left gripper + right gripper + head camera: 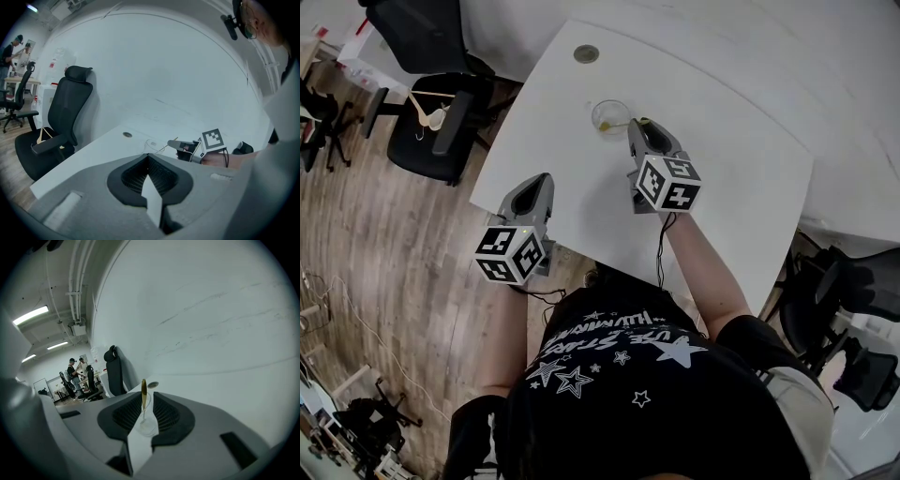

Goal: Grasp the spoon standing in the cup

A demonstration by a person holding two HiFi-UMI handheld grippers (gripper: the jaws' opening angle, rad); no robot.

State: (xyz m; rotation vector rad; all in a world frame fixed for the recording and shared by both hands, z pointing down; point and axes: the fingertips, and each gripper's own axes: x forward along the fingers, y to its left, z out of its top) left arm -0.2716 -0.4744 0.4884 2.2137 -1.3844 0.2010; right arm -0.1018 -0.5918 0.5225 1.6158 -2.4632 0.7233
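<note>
one gold spoon [144, 397] stands in one clear cup [610, 116] on the white table [741, 187]. the right gripper [638, 124] is at the cup's rim, jaws part open, with the handle in the gap but not pinched. the left gripper [546, 178] has its jaws together and empty. both gripper views show two people [75, 371] far off. only the head view shows the shirt [619, 361], with white stars and lettering too skewed to read.

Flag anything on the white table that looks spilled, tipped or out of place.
Nothing stands out. The clear glass cup stands upright on the white table, the gold-coloured spoon leaning in it, and no spill is visible.
</note>
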